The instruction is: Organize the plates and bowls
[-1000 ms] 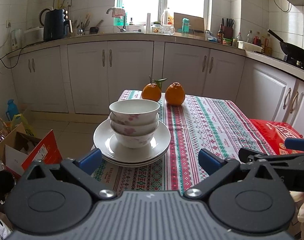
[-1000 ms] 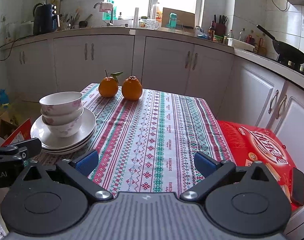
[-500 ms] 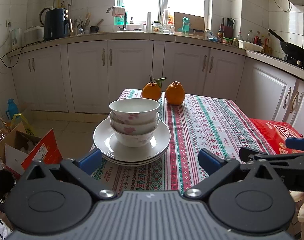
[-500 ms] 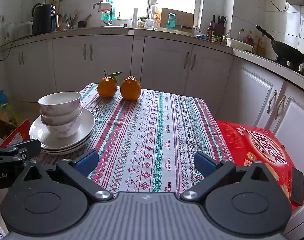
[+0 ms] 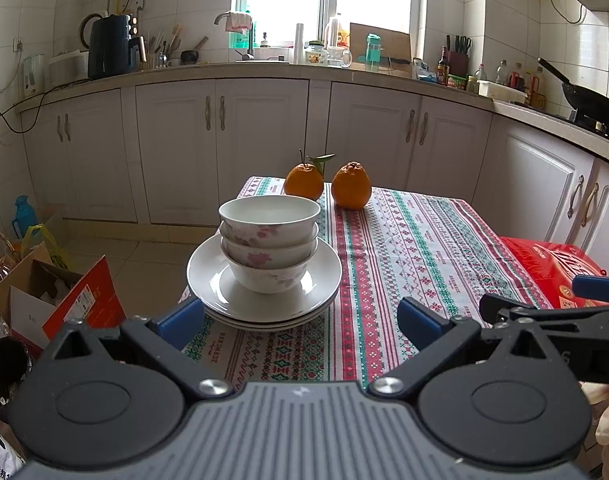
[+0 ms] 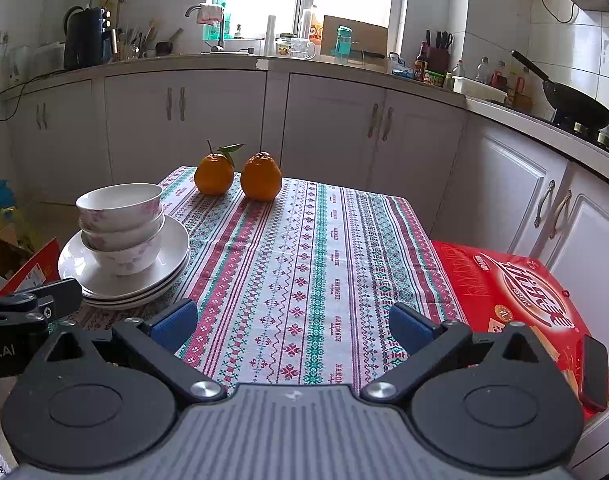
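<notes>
Bowls (image 5: 269, 240), three of them nested, stand on the stack of plates (image 5: 208, 280) at the left edge of the worktop (image 5: 404, 248), in front of two oranges (image 5: 328, 186). Almost nothing has changed in the last second. The left hand-held gripper (image 5: 300, 322) and the right hand-held gripper (image 6: 292, 322) stay spread and empty, short of the plates. I judge the organizing finished.

The bowls (image 5: 269, 240) hide the plates' (image 5: 264, 300) centre; the red box (image 6: 516, 300) runs behind the gripper.
</notes>
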A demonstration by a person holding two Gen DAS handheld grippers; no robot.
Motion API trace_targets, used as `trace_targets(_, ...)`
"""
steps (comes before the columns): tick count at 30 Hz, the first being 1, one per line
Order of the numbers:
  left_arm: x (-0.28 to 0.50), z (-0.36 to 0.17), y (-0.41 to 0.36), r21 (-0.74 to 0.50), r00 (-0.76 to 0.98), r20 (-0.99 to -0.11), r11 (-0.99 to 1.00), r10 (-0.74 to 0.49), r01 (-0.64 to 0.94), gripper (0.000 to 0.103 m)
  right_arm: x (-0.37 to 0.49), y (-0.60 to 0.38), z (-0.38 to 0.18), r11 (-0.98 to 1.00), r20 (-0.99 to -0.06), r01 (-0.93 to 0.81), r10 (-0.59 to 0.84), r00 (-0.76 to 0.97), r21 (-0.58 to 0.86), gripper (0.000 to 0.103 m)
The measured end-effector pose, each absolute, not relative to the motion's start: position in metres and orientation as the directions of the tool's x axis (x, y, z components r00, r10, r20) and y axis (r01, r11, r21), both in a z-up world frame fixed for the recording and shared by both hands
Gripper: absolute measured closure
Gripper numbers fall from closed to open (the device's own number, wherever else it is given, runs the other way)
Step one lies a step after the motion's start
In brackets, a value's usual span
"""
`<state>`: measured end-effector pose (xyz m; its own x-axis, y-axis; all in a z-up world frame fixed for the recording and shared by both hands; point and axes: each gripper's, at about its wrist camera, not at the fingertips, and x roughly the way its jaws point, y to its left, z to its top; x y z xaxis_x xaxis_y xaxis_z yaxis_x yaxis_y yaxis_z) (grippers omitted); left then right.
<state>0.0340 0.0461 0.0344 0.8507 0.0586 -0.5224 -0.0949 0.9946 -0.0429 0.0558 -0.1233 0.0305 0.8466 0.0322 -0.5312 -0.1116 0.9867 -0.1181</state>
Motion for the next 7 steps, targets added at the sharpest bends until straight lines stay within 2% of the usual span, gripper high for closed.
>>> trace_targets(7,0.0342,0.0341,0.0461,-0.043,0.85,-0.524,0.995,0.058,-0.094,0.001,0.056,-0.1235,0.0304,0.987,-0.532,-0.112,0.032,0.846,-0.119,0.0)
